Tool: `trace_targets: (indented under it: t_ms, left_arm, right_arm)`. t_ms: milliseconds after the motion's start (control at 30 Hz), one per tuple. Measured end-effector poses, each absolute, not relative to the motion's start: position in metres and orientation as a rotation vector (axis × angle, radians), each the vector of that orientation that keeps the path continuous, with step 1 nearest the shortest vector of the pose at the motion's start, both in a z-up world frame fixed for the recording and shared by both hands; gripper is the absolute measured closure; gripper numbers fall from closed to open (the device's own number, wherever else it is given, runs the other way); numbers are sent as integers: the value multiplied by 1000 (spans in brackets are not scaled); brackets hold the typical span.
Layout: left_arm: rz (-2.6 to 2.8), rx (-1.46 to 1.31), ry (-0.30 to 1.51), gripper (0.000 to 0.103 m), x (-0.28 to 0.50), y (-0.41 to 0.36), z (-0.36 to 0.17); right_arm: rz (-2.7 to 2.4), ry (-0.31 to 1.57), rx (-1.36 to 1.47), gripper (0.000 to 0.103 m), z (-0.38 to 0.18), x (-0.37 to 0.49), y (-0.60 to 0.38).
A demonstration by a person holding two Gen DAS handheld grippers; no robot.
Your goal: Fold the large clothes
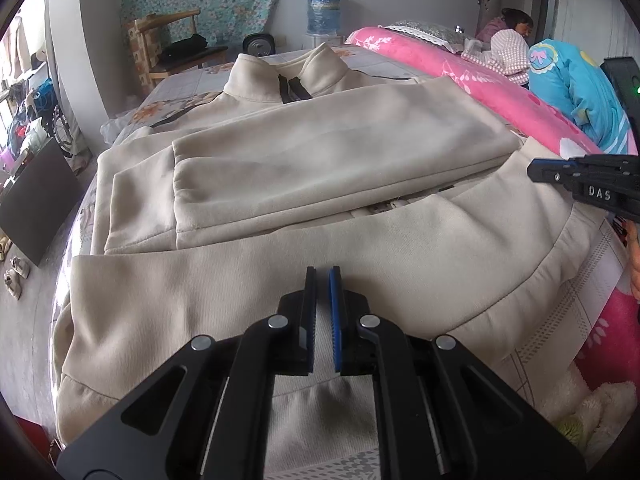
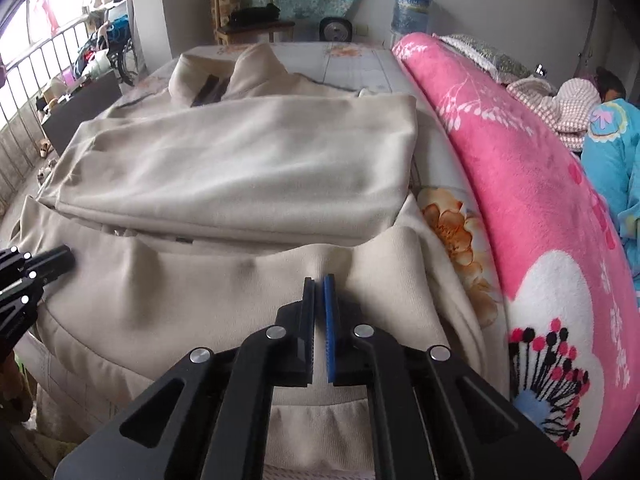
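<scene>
A large beige zip-up jacket (image 1: 312, 168) lies flat on the bed, collar at the far end, both sleeves folded across its chest. It also shows in the right wrist view (image 2: 248, 168). My left gripper (image 1: 322, 274) is shut, hovering over the jacket's lower part near the hem; I cannot tell whether cloth is pinched. My right gripper (image 2: 318, 282) is shut over the hem area further right, with cloth bunched at its tips. The right gripper also shows at the right edge of the left wrist view (image 1: 536, 170). The left gripper shows at the left edge of the right wrist view (image 2: 64, 258).
A rolled pink floral blanket (image 2: 520, 184) runs along the bed's right side, with a blue quilt (image 1: 576, 84) beyond it. A person (image 1: 516, 24) lies at the far right. A wooden chair (image 1: 168, 48), a fan and a water jug (image 1: 324, 8) stand behind the bed.
</scene>
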State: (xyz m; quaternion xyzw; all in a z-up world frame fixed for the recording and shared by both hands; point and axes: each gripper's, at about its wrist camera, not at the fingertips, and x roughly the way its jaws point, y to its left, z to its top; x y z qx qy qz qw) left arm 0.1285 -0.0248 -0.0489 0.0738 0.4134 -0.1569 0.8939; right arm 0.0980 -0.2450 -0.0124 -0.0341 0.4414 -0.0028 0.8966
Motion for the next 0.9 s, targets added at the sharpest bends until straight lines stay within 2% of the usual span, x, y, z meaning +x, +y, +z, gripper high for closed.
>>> trace_targets:
  t_ms: [100, 233, 333, 467, 633, 900]
  left_arm:
    - [-324, 155, 857, 96, 129, -25, -49]
    - [-319, 159, 851, 96, 128, -25, -49]
    - [-318, 164, 853, 96, 129, -26, -49]
    - [-318, 163, 851, 96, 128, -25, -49]
    - [-321, 163, 853, 96, 128, -25, -48]
    - [-322, 160, 851, 96, 128, -24, -48]
  right_arm:
    - [-22, 895, -44, 99, -10, 103, -251]
    - [-97, 959, -71, 100, -42, 118, -263]
    - [-76, 940, 56, 100, -24, 111, -281]
    - [-112, 869, 56, 100, 8, 89, -297]
    - [-86, 867, 59, 92, 26, 65, -308]
    - [-65, 1015, -32, 78, -21, 74, -286]
